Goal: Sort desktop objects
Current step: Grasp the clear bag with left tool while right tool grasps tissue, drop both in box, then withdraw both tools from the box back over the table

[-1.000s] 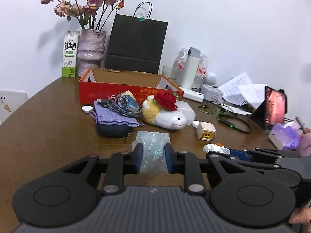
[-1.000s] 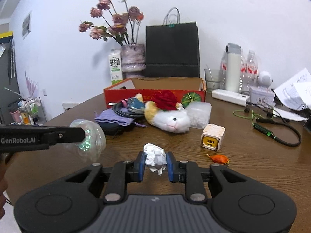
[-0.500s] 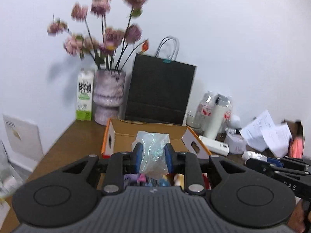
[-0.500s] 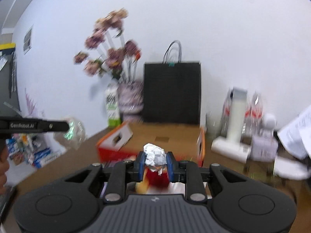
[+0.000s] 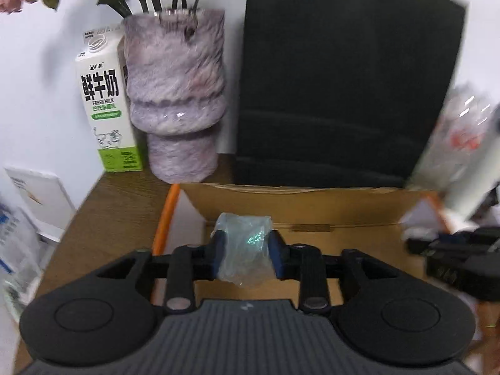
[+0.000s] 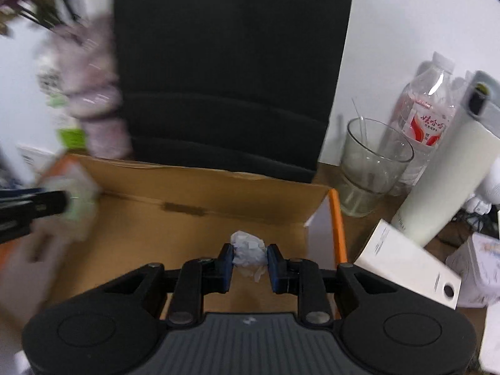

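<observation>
At the far left of our left wrist view a white and green milk carton (image 5: 107, 115) stands upright on the wooden table (image 5: 103, 215), touching or just beside the mottled purple vase (image 5: 178, 93) that holds dark flower stems; to the right of the vase a black paper bag (image 5: 343, 78) stands against the white wall, right behind the open cardboard box (image 5: 312, 209) with its orange outer wall. Over the box's brown floor we hold the left gripper (image 5: 245, 250); its blue pads flank a crumpled clear plastic wrapper (image 5: 245, 247) and its jaws are opening, though the wrapper still sits between them and seems to touch both pads. At the right edge the other tool's black finger shows, blurred.

In our right wrist view the same black bag fills the top; the left gripper's dark finger comes in from the left, badly smeared. Our right gripper (image 6: 249, 261) is clenched on a small white paper wad (image 6: 249, 254), held above the box's floor close to its right wall. Right of the box stand a drinking glass (image 6: 372, 168), a clear water bottle (image 6: 428, 112) with a red label, a tall white flask (image 6: 450, 181) and a flat white carton (image 6: 406, 262) on the table.
</observation>
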Action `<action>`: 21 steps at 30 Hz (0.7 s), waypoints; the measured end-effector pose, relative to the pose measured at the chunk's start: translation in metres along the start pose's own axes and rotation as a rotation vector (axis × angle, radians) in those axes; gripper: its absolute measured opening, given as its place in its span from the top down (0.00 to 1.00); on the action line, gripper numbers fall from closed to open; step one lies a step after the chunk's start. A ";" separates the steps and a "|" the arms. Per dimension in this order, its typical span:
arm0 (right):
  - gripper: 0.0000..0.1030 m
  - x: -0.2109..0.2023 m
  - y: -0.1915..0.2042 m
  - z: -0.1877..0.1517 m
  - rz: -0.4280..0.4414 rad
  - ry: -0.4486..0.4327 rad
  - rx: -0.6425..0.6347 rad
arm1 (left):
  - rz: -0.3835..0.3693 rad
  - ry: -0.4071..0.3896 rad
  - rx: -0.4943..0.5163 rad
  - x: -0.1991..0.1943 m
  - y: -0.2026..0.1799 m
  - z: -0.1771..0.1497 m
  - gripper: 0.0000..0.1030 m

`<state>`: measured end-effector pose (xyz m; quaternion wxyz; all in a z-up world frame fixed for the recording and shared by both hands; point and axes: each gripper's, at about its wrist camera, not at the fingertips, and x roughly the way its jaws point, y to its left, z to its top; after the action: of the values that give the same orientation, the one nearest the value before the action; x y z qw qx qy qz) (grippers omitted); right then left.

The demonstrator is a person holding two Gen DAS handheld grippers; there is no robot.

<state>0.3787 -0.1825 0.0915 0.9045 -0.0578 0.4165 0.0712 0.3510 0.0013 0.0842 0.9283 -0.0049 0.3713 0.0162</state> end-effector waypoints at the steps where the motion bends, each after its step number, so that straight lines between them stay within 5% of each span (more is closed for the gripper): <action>1: 0.75 0.011 -0.001 0.002 -0.017 0.010 0.008 | 0.007 0.003 0.001 0.005 0.001 -0.001 0.54; 4: 0.68 0.026 -0.006 0.002 -0.013 0.000 0.039 | -0.053 0.029 -0.012 0.010 0.010 -0.002 0.49; 6: 0.53 0.022 -0.008 0.000 -0.020 -0.032 0.053 | -0.079 -0.009 -0.022 0.002 0.016 -0.002 0.27; 11: 0.38 -0.030 -0.011 -0.009 -0.002 -0.147 0.100 | -0.080 -0.078 -0.122 -0.055 0.030 -0.013 0.21; 16: 0.30 -0.111 0.000 -0.061 0.070 -0.245 0.071 | -0.190 -0.140 -0.281 -0.135 0.042 -0.068 0.07; 21: 0.20 -0.182 0.013 -0.146 0.148 -0.333 0.098 | -0.205 -0.182 -0.134 -0.203 0.023 -0.154 0.06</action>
<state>0.1505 -0.2083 0.1352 0.9550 0.0297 0.2669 0.1259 0.0969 0.0151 0.1129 0.9526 -0.1032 0.2812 -0.0533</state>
